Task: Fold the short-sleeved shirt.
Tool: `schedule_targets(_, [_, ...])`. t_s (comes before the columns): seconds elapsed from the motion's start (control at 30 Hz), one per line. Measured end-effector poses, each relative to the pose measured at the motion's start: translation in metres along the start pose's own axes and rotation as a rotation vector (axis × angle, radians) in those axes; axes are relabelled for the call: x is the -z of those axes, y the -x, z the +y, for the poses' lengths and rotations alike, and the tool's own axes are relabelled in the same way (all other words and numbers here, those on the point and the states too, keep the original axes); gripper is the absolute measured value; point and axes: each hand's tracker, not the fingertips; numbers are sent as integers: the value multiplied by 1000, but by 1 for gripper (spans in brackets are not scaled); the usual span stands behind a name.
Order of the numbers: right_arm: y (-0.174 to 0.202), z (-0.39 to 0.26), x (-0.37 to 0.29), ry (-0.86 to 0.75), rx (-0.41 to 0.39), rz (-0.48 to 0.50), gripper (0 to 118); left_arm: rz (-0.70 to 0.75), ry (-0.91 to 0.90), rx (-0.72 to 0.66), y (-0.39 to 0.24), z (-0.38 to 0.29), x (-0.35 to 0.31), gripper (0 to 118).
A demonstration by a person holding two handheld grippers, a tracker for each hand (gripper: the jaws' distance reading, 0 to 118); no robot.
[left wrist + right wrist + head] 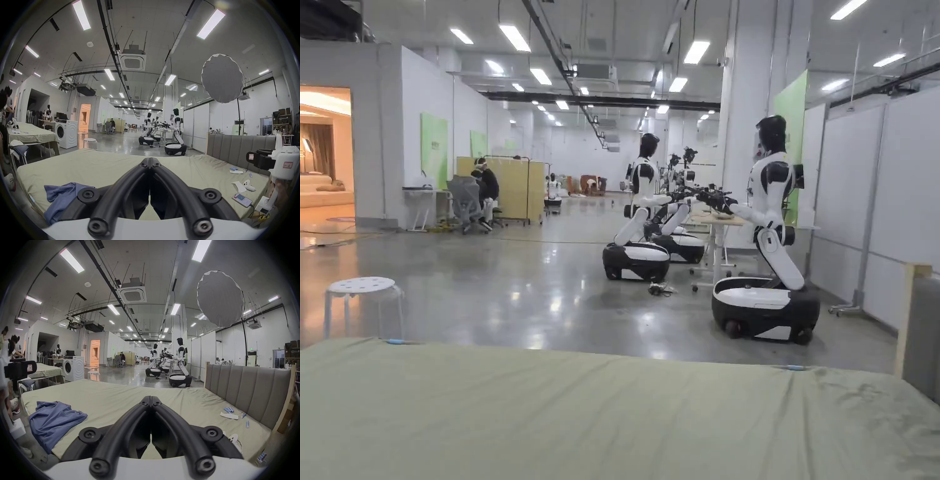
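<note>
A blue short-sleeved shirt (53, 421) lies crumpled at the near left corner of the bed's pale green sheet (116, 395), partly hanging over the edge. In the left gripper view the shirt (60, 199) sits low left, beside that gripper's base. My left gripper (150, 160) is shut with nothing between its jaws, held above the sheet (103, 167). My right gripper (151, 398) is likewise shut and empty, up over the bed's middle. The right gripper (250, 158) also appears at the far right of the left gripper view, held by a hand.
A grey padded headboard (246, 391) borders the bed on the right. Along it lie small blue items (228, 410), paper, a white controller (248, 185) and a phone (241, 199). Beyond the bed (612, 412) stand a white stool (361, 294) and wheeled humanoid robots (765, 250).
</note>
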Motion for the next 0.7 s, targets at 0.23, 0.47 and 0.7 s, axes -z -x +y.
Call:
schedule_targets(0.23, [-1, 0, 2, 6, -11, -2, 0, -21, 10, -14, 5, 0, 0, 0])
schedule_targets(0.47, [-1, 0, 1, 7, -34, -3, 0, -26, 14, -10, 6, 0, 0, 0])
schedule_targets(0.7, [-2, 2, 4, 8, -62, -17, 0, 15, 17, 11, 6, 6, 4, 0])
